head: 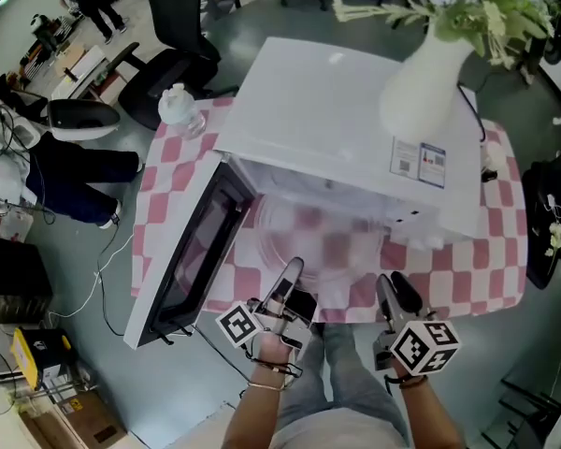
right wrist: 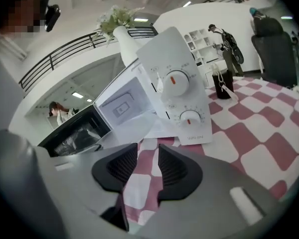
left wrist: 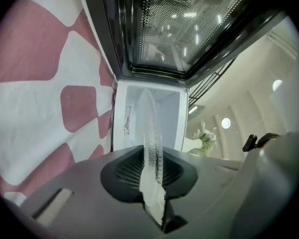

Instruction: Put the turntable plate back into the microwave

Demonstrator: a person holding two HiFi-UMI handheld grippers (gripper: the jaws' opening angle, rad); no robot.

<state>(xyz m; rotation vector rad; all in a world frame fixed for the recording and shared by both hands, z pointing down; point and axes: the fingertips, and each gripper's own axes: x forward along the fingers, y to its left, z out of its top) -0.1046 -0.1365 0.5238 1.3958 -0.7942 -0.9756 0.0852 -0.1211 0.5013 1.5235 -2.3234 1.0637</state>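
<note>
Glass turntable plate (left wrist: 148, 121) | rim pinched in left claw (left wrist: 152, 176)

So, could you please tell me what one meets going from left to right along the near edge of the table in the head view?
Open microwave door → left tongs, shut on the glass turntable plate → right tongs, open and empty.

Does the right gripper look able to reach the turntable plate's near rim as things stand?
Probably yes. The right gripper is open and empty, close to the turntable plate, with only tablecloth between. The left gripper clamps the rim further left.
</note>
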